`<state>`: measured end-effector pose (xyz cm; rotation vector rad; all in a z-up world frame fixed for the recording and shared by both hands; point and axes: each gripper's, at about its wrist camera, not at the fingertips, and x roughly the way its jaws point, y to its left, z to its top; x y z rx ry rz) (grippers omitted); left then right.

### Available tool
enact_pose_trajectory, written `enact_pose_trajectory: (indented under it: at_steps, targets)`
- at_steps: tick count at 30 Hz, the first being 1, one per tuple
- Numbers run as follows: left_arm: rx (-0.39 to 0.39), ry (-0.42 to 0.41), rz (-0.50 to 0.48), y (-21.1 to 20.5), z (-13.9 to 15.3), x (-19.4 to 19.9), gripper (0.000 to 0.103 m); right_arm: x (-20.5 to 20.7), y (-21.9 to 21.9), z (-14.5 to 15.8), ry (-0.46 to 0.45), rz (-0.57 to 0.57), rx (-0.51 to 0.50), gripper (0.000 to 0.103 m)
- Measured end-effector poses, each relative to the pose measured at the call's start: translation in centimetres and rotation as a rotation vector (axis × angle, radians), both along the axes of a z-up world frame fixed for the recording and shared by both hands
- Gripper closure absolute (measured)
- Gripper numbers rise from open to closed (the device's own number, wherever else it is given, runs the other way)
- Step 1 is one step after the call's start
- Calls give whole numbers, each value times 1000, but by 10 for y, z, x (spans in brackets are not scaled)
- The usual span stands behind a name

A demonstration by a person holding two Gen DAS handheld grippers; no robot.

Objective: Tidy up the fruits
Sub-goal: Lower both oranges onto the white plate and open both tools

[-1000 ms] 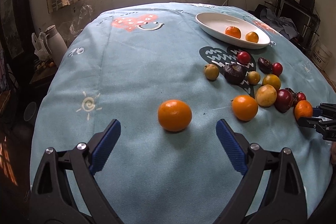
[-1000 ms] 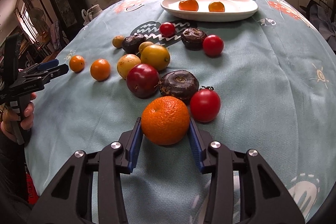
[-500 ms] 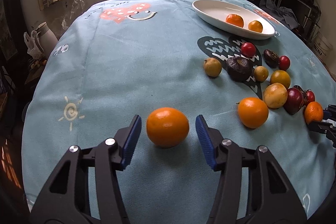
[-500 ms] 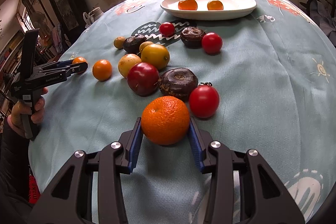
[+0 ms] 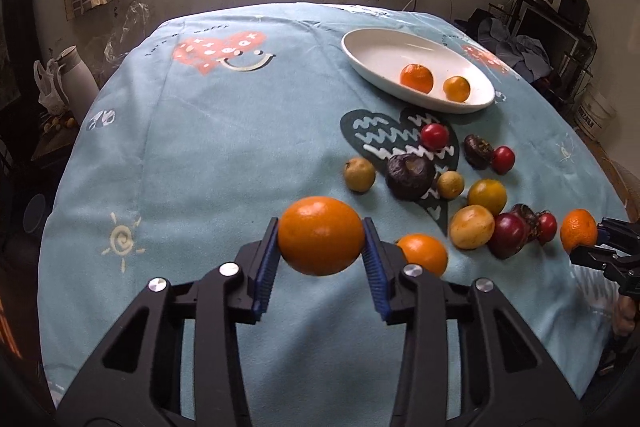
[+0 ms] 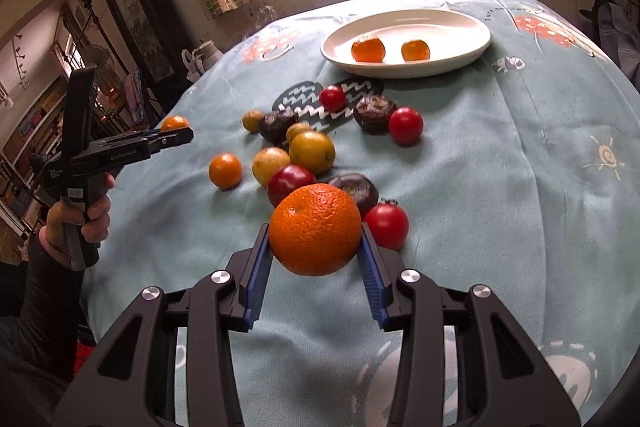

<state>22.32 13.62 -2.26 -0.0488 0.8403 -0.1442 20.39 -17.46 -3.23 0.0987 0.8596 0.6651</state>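
From your left wrist camera, your left gripper (image 5: 321, 237) grasps a smooth orange (image 5: 321, 235): its blue fingers (image 5: 266, 263) have just been closing and now press on both sides of the fruit, which hangs clear of the blue patterned cloth covering the surface (image 5: 224, 147). Just to the right of those fingers, a smaller orange (image 5: 424, 254) lies on the cloth. Beyond it sits a loose cluster of fruit: a yellow fruit (image 5: 472, 227), a dark red fruit (image 5: 508, 234), small red tomatoes and dark wrinkled fruits. Farther back, a white oval dish (image 5: 384, 47) holds two small oranges (image 5: 417, 78). At the right edge, your right gripper (image 5: 590, 239) shows with a pitted orange at its fingertips.

From your right wrist camera, your right gripper (image 6: 316, 237) is clenched on that pitted orange (image 6: 315, 229), its blue fingers (image 6: 256, 279) pressing on either side, the fruit raised off the cloth. Directly behind it lie a dark red fruit (image 6: 288, 181), a dark wrinkled fruit (image 6: 358, 187) and a red tomato (image 6: 387, 225). The white dish (image 6: 452, 27) with its two oranges stands at the far side. At the left, your left hand (image 6: 90, 215) holds the other gripper (image 6: 176, 137), with an orange at its tip.
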Motion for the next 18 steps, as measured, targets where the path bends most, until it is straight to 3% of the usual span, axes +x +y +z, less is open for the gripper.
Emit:
enact_pose_trajectory:
  at_steps: [4, 9, 14, 18]
  targets:
    - [-61, -39, -67, -30, 29, 30, 63, 32, -11, 28, -83, -58, 33, 60]
    - [-34, -76, -103, -81, 52, 98, 63, 106, -18, 45, -164, -164, 32, 60]
    - [-8, -15, -55, -111, 36, 187, 63, 189, -22, 31, -100, -206, 66, 60]
    - [16, 58, -20, -118, 12, 237, 63, 227, -11, 11, -63, -191, 32, 61]
